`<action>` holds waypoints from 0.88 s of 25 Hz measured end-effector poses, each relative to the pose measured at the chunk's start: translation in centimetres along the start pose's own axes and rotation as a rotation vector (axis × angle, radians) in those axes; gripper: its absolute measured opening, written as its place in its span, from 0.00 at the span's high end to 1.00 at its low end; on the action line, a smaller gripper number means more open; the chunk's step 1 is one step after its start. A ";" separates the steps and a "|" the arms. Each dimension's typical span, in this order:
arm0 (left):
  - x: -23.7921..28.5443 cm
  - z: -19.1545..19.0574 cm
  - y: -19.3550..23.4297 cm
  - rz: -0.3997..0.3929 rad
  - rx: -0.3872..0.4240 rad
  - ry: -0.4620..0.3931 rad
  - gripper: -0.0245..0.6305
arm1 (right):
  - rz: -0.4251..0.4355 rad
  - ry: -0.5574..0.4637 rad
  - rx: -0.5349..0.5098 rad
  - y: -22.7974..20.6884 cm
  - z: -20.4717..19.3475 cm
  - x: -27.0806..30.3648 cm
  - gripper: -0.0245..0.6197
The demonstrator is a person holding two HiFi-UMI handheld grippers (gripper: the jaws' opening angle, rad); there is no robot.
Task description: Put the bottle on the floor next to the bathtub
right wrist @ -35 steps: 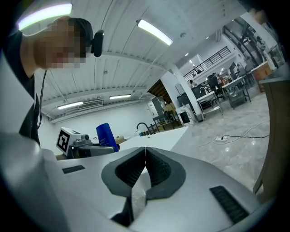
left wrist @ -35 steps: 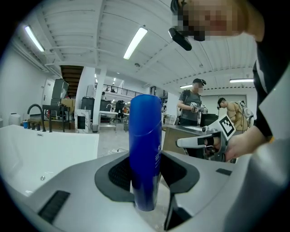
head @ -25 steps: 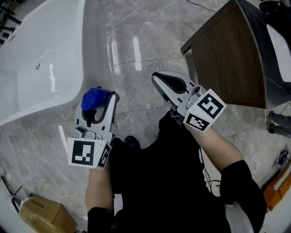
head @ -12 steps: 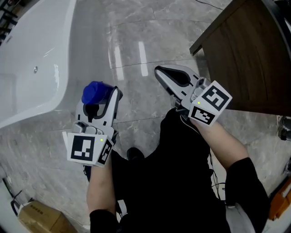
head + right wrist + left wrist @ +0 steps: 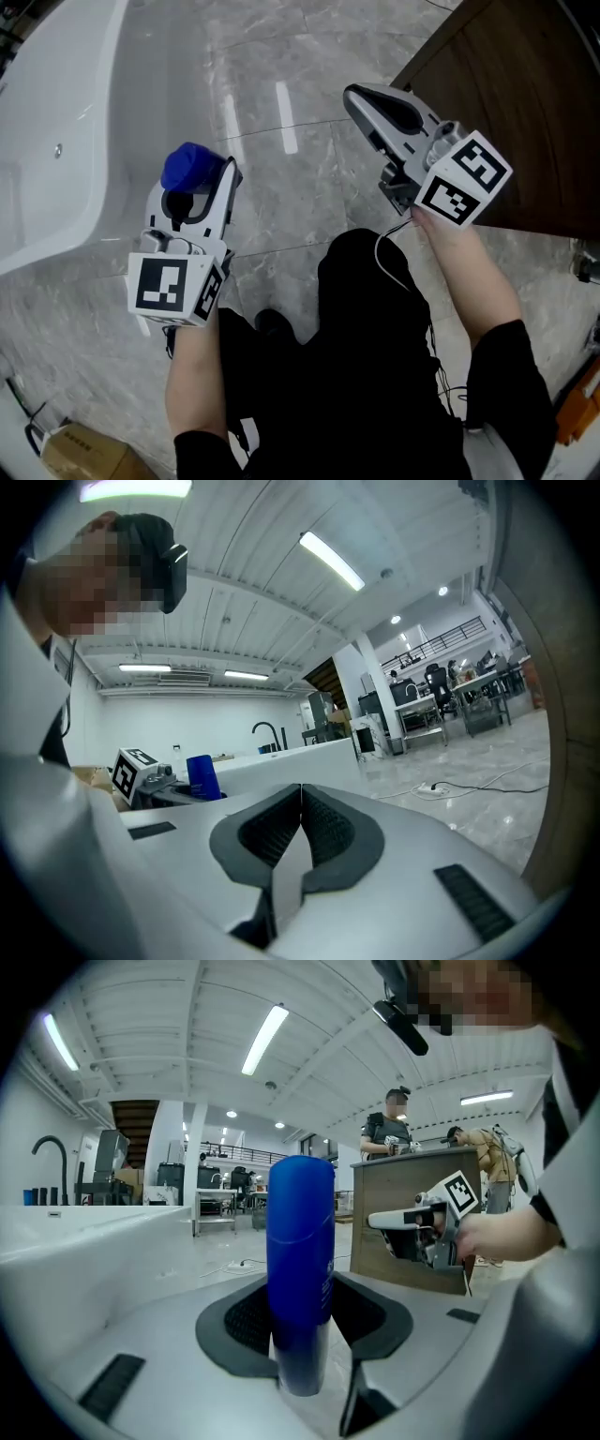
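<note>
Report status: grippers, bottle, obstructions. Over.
Left gripper shut on blue bottle, upright, over floor beside bathtub, not down. Right gripper shut, empty. No obstruction seen.

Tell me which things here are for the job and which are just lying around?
For the job:
- bottle, blue, gripped in the left tongs
- bathtub
- floor beside it

Not for the job:
- cabinet, brown wood
- box, cardboard
- right tongs, shut and empty
</note>
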State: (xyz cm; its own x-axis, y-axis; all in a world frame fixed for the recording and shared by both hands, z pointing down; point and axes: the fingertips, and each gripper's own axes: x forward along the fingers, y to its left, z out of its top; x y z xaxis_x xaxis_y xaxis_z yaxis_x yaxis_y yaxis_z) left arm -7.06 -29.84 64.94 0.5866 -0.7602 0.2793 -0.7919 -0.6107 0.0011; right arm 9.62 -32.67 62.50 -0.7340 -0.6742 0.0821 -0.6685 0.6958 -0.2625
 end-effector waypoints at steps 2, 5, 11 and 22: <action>0.4 -0.1 0.2 -0.011 0.021 -0.003 0.70 | 0.003 0.001 -0.032 0.1 0.7 -0.2 0.92; 1.3 -1.6 0.7 -0.017 0.028 0.008 0.70 | 0.018 -0.001 -0.064 0.6 1.2 -0.1 0.92; 4.2 -4.2 0.3 -0.021 -0.003 -0.003 0.70 | 0.025 -0.026 -0.061 -1.5 -0.2 -0.4 0.92; 6.7 -11.7 1.9 0.045 -0.099 0.002 0.70 | 0.015 0.045 0.003 -5.1 -6.3 0.7 0.92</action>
State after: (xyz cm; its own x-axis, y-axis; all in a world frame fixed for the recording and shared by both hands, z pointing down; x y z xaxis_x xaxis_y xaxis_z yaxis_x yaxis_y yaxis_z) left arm -6.58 -33.52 78.01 0.5494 -0.7860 0.2836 -0.8306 -0.5507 0.0829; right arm 11.80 -35.12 69.93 -0.7489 -0.6516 0.1213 -0.6568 0.7052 -0.2669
